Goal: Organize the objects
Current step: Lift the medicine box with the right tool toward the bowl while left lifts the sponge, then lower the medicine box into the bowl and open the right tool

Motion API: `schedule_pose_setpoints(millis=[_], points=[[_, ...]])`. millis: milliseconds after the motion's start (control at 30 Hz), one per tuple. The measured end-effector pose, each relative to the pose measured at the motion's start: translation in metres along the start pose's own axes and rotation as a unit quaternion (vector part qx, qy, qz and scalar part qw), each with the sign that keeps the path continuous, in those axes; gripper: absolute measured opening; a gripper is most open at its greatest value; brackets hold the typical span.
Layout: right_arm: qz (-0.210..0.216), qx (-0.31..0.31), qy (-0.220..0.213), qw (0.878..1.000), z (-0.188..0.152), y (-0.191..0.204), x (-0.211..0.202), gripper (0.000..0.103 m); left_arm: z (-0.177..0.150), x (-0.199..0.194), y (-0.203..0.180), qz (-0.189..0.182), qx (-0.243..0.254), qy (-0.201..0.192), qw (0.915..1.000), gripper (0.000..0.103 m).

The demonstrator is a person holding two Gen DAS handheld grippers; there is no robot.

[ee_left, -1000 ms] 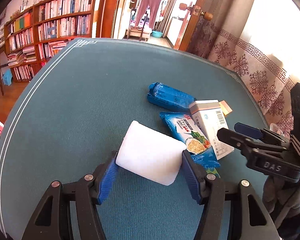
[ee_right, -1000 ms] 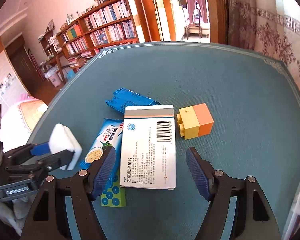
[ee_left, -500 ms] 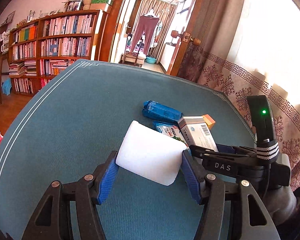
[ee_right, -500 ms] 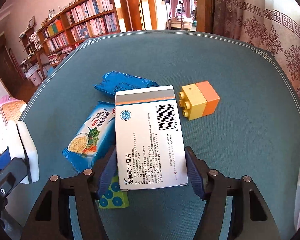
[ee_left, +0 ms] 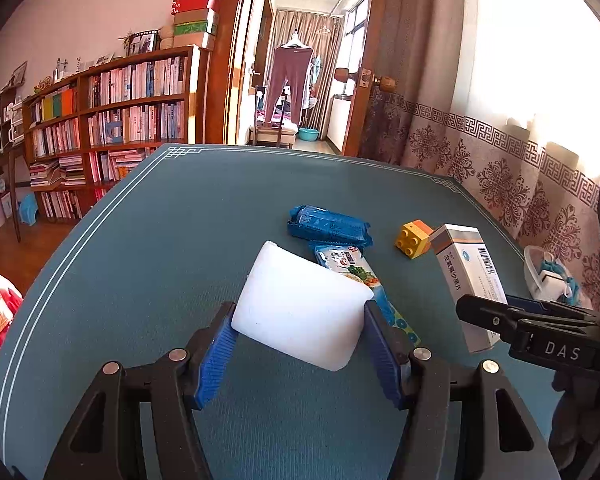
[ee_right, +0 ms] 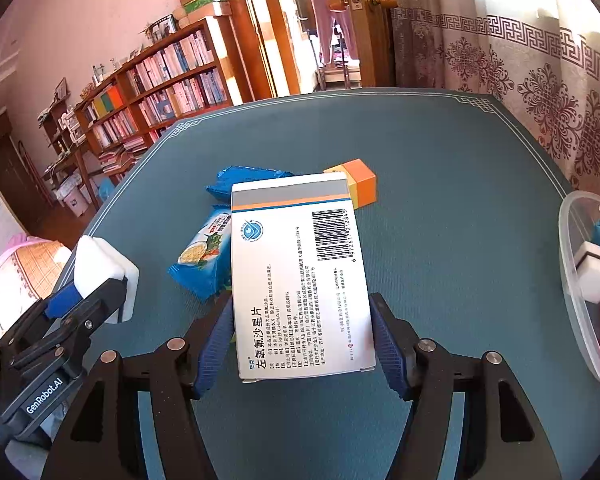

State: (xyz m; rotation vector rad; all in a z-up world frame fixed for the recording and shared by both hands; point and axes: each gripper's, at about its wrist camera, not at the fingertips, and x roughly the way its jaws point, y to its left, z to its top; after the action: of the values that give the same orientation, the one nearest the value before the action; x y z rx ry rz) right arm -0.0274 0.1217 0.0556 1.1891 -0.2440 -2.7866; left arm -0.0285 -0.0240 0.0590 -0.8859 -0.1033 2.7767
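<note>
Both tongs are loaded: the left tongs (ee_left: pixel 300 340) clamp the white sponge block (ee_left: pixel 300 308) across its width, and the right tongs (ee_right: pixel 302 340) squeeze the medicine box (ee_right: pixel 300 272) by its long edges, both carried above the surface (ee_right: pixel 440 160). My read: the clear bin (ee_right: pixel 576 280) at right, already holding bits, is where they're headed, while snack packets (ee_left: pixel 328 226) and the toy brick (ee_left: pixel 414 238) wait

teal table (ee_left: pixel 148 264) | blue packet (ee_left: pixel 327 227) | noodle packet (ee_right: pixel 202 254) | toy block (ee_left: pixel 414 239) | clear tub (ee_right: pixel 576 280)
</note>
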Motion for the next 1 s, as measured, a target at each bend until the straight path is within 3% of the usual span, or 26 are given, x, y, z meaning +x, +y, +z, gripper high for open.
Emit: schedule_pose_setpoints(millis=[500, 733, 1000], points=[[-0.025, 0.066, -0.056, 0.996, -0.03, -0.069, -0.078, 0.066, -0.018, -0.038, -0.046, -0.013, 0.033, 0.003, 0.9994, 0.065], [-0.074, 0.105, -0.083, 0.988, -0.033, -0.134, -0.115, 0.066, -0.03, -0.052, -0.069, -0.022, 0.04, 0.012, 0.9989, 0.065], [-0.132, 0.142, -0.099, 0.976, -0.03, -0.203, -0.128, 0.066, -0.036, -0.052, -0.087, -0.036, 0.052, 0.024, 0.9977, 0.065]])
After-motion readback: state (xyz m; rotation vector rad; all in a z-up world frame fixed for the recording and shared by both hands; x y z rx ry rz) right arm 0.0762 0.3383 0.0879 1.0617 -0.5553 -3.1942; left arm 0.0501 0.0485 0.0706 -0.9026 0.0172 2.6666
